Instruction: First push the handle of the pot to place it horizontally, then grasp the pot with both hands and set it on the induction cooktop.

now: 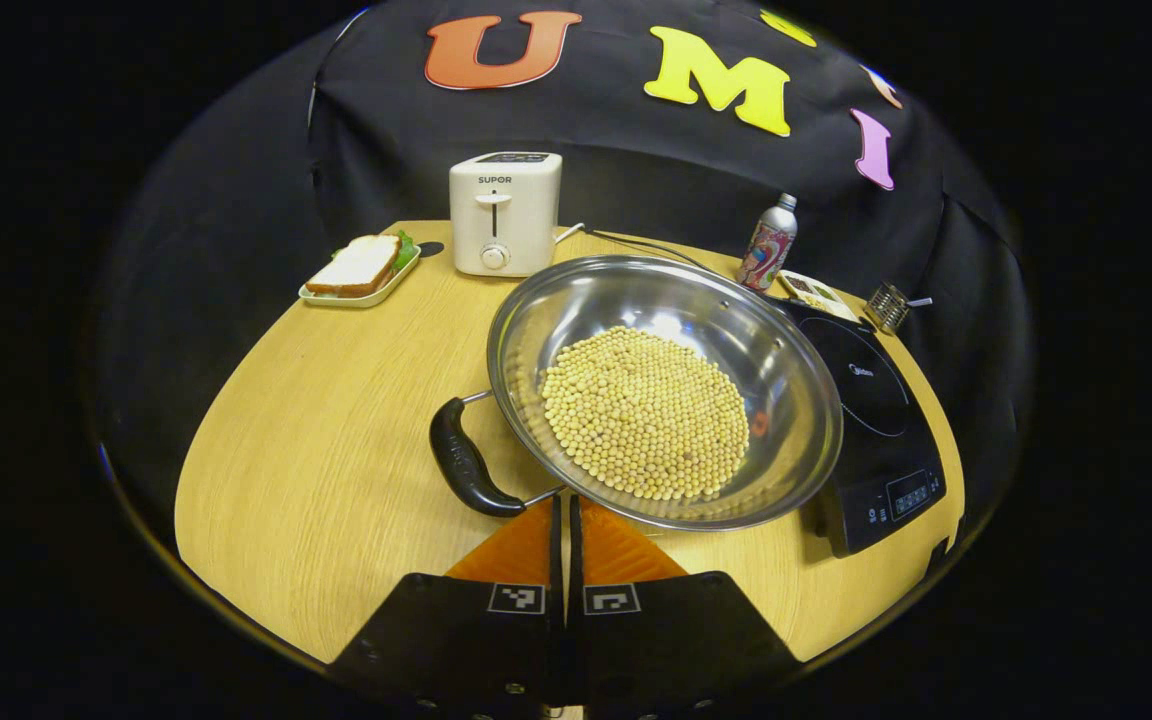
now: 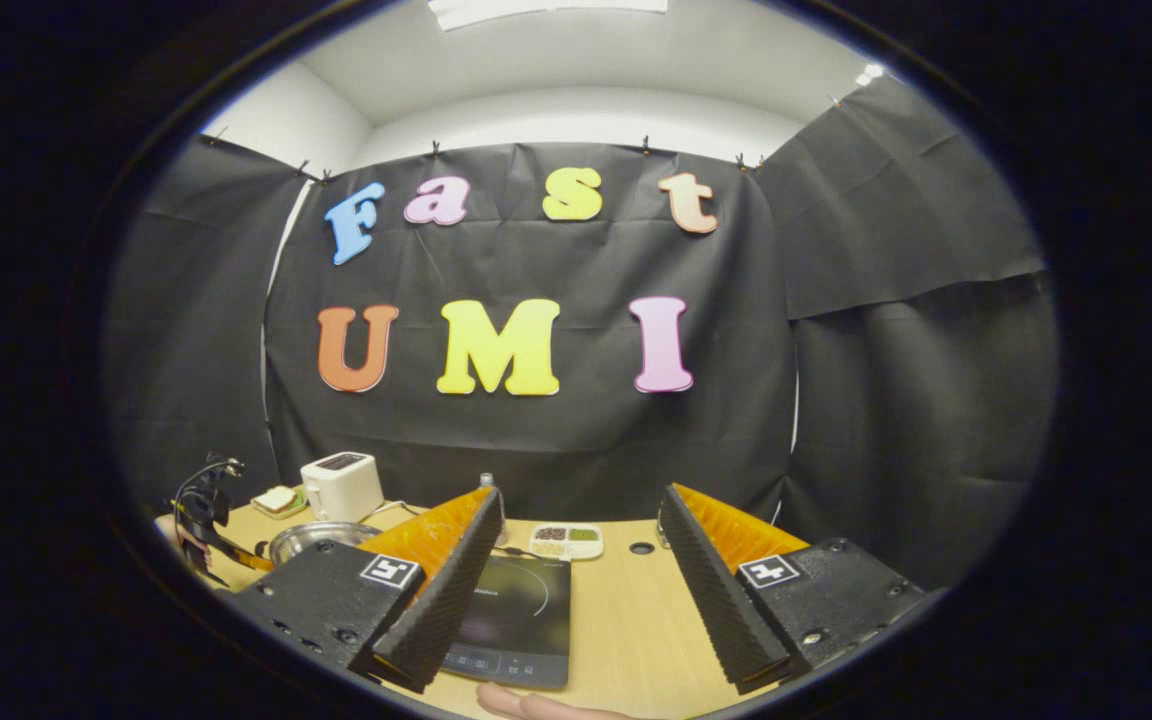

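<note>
A steel pot holding yellow beans sits mid-table in the left gripper view. Its black handle points to the near left. My left gripper is shut with nothing between its fingers. Its tips rest at the pot's near rim, right beside the handle's lower wire bracket. The black induction cooktop lies just right of the pot. In the right gripper view my right gripper hangs open above the cooktop. The pot and the other gripper lie far to its left.
A white toaster, a sandwich on a green tray, a bottle, a small compartment dish and a metal grater stand along the table's back. A hand shows at the near table edge.
</note>
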{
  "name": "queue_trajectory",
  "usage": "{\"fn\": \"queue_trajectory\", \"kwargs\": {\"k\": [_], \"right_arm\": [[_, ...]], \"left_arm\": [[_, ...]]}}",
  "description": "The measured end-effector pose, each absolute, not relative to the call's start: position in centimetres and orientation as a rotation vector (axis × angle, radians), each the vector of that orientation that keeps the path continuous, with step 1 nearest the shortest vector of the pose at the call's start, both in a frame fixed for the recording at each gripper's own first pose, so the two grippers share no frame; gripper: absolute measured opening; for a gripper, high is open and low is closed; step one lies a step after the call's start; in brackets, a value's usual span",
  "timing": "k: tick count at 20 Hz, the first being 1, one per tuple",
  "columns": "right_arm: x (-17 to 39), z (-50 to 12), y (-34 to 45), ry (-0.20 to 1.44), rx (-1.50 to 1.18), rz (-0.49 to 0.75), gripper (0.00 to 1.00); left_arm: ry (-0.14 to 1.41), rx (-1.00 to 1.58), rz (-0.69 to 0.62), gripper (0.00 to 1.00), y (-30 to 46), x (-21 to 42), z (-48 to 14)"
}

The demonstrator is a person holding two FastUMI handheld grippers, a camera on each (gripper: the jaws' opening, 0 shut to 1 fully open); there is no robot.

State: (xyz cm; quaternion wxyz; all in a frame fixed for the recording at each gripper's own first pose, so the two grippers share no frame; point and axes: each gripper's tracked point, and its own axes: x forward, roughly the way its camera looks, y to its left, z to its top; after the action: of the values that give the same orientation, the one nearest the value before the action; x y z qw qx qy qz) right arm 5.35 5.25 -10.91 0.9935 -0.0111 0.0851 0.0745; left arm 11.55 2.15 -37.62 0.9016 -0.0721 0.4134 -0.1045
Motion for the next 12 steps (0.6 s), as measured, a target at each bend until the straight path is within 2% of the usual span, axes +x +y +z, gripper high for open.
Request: {"fn": "queue_trajectory", "kwargs": {"k": [12], "right_arm": [[8.0, -13.4, 5.0, 0.221, -0.005, 0.097, 0.99]], "left_arm": [[0.845, -0.135, -0.166, 0.0, 5.5, 17.2, -37.8]]}}
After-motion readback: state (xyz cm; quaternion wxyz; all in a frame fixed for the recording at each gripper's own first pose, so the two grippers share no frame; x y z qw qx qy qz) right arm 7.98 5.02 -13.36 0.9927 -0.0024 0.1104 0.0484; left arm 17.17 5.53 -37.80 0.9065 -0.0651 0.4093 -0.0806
